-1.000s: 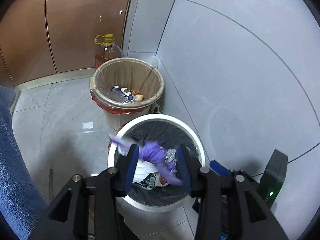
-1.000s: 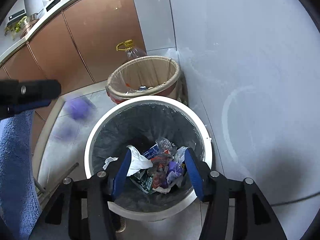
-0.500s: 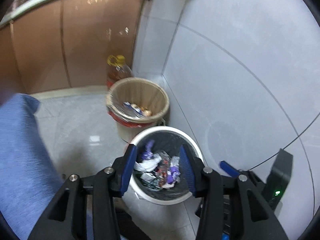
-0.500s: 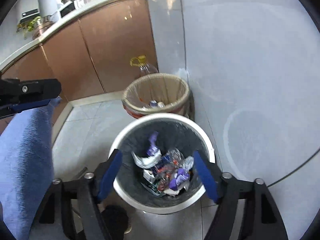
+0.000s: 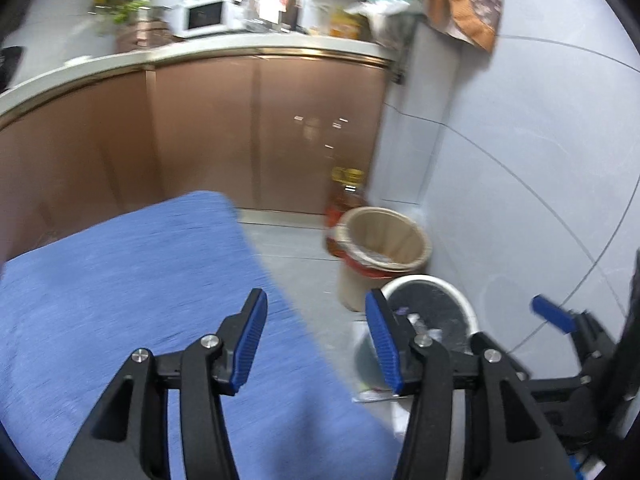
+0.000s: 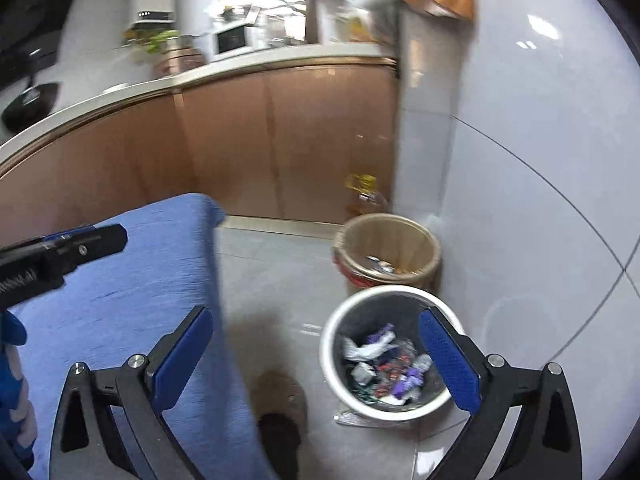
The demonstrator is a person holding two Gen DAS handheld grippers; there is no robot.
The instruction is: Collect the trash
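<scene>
Two bins stand in a kitchen corner: a white bin lined in black, part-filled with trash (wrappers, crumpled paper, purple scraps), and just behind it a tan bin with a few scraps at the bottom. Both hand-held grippers are raised well above the floor, jaws spread and empty: the left hand-held gripper over a blue cloth, the right hand-held gripper framing the white bin. An oil bottle stands behind the tan bin, below the counter. The trash looks light, soft and crushable, likely to slip or tear if pinched loosely; a firm nip on a bunched fold would probably serve best. No loose trash is clearly visible on the floor.
</scene>
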